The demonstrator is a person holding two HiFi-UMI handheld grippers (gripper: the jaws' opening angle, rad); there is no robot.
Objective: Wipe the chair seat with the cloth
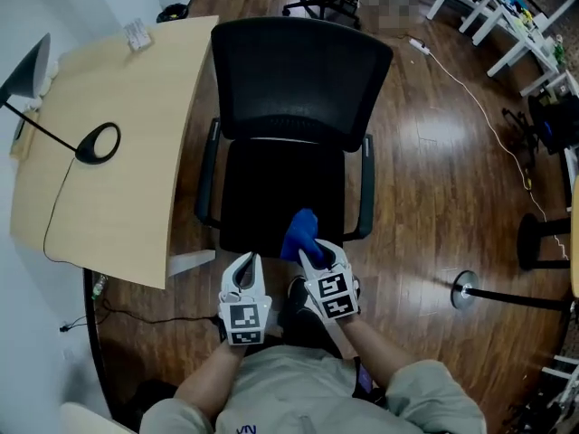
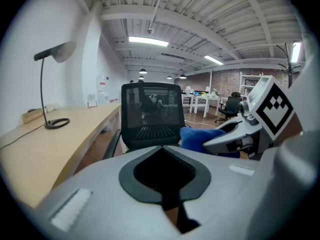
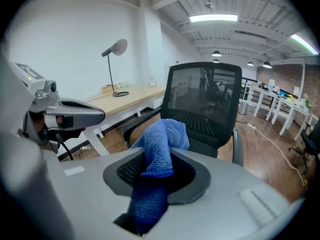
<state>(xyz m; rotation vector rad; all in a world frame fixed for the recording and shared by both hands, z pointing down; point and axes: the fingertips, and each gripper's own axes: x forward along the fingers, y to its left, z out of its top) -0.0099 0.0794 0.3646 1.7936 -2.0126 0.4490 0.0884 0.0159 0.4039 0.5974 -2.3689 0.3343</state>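
Note:
A black office chair with a mesh back (image 1: 298, 80) stands before me, its dark seat (image 1: 262, 188) bare. My right gripper (image 1: 312, 253) hangs over the seat's front edge, shut on a blue cloth (image 1: 300, 233). In the right gripper view the cloth (image 3: 160, 149) bunches up between the jaws and trails down behind them. My left gripper (image 1: 245, 265) is just left of the right one, in front of the seat's front edge. Its jaws meet with nothing between them (image 2: 162, 149). The left gripper view also shows the cloth (image 2: 200, 136) in the right gripper (image 2: 235, 136).
A curved wooden desk (image 1: 109, 152) stands left of the chair, close to its left armrest (image 1: 206, 174). On it is a desk lamp with a ring base (image 1: 98, 143). A metal stand base (image 1: 466, 289) and a white cable (image 1: 479, 107) lie on the wood floor at right.

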